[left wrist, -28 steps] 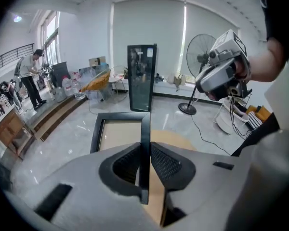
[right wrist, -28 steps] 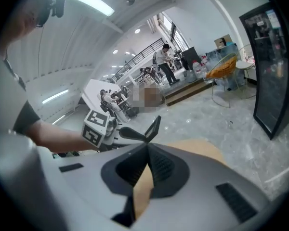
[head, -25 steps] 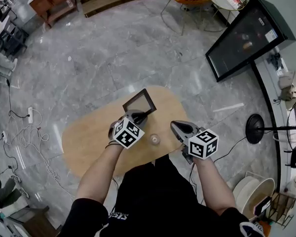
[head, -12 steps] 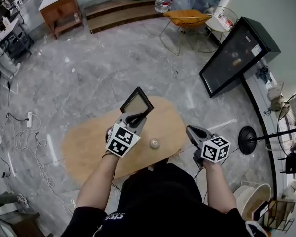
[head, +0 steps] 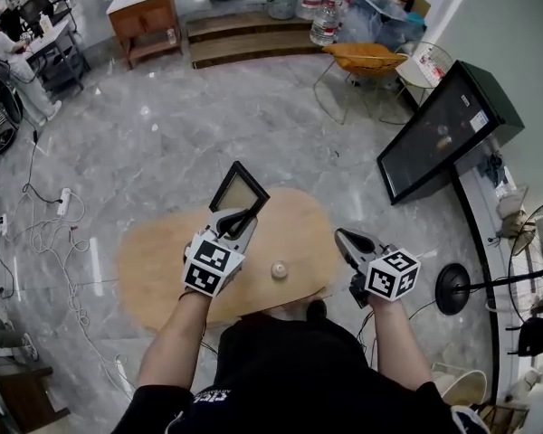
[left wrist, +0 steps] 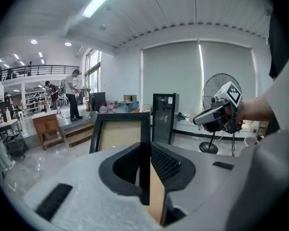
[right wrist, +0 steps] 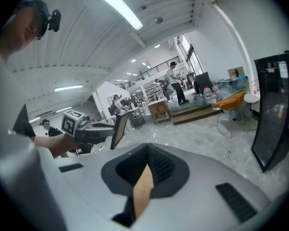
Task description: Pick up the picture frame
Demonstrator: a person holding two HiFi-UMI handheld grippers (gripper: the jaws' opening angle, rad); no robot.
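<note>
The picture frame (head: 238, 191) is black-edged with a pale tan panel, and it hangs in the air above the far side of the oval wooden table (head: 158, 269). My left gripper (head: 243, 217) is shut on the frame's lower edge. In the left gripper view the frame (left wrist: 119, 134) stands upright beyond the jaws, its black edge pinched between the pads of the left gripper (left wrist: 145, 152). My right gripper (head: 343, 237) hovers off the table's right end, jaws together and holding nothing. The right gripper view shows its jaws closed at the right gripper (right wrist: 146, 153) tips, with the frame (right wrist: 119, 127) off to the left.
A small round knob-like object (head: 279, 268) sits on the table near its front edge. A large black screen (head: 448, 116) leans at the right, and an orange chair (head: 366, 60) stands behind it. A fan base (head: 452, 288) is at right; cables (head: 36, 233) trail on the marble floor at left.
The left gripper has lifted the frame off the table and higher into the air. The right gripper has also risen and drifted right, clear of the table's end.
</note>
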